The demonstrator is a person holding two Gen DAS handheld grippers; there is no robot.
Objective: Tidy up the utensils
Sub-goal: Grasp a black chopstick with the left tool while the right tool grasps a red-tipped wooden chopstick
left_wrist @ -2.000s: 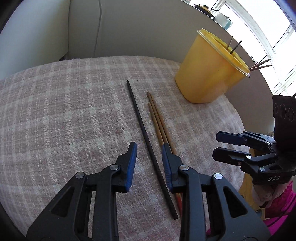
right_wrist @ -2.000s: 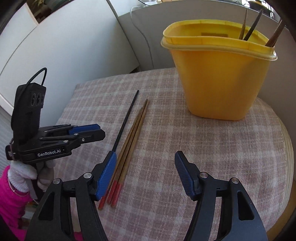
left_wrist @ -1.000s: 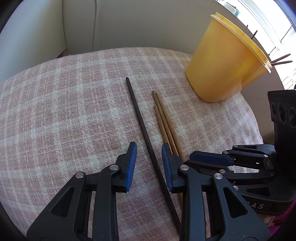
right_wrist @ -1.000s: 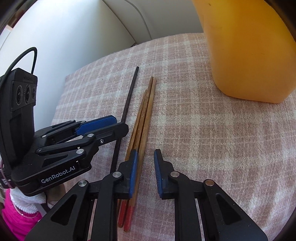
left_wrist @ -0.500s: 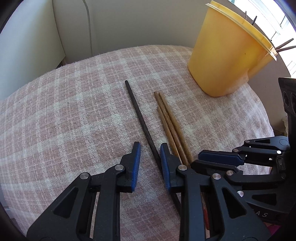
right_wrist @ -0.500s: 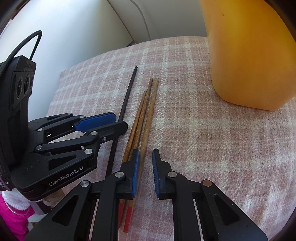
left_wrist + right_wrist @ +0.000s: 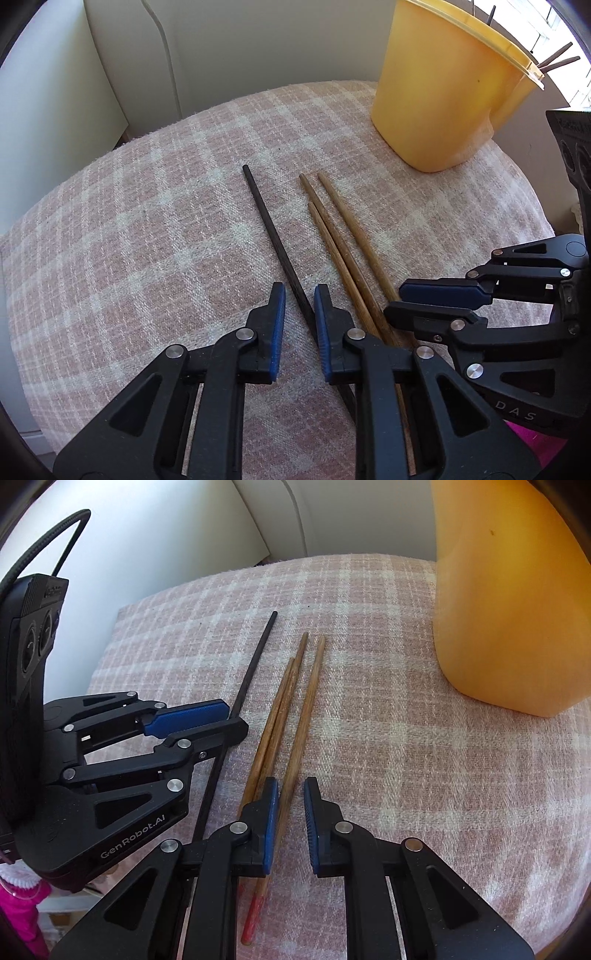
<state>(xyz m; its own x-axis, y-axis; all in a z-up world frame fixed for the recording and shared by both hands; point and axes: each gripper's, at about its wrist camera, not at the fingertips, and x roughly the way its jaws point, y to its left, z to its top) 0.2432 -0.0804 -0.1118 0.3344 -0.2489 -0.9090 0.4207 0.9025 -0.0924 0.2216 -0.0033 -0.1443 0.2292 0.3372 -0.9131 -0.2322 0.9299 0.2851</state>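
On the pink plaid cloth surface (image 7: 147,229) near the tall yellow plastic tub (image 7: 443,92), we see three brown wooden chopsticks (image 7: 306,709) and one thin black chopstick (image 7: 271,229) – light, stiff, apt to roll. Our left hand-held gripper (image 7: 299,325) has just been closing, jaws narrow around the black stick, not yet pressing; the right hand-held gripper (image 7: 291,819) straddles a wooden one likewise – best pinched mid-shaft.

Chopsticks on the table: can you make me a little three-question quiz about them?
1. How many wooden chopsticks lie on the checked cloth?
2. True or false: the black chopstick is standing inside the yellow container.
3. What colour are the tips of the wooden chopsticks at the end nearest the right wrist camera? A) red B) green C) blue

Key: 1) three; 2) false, it lies on the cloth; 3) A.
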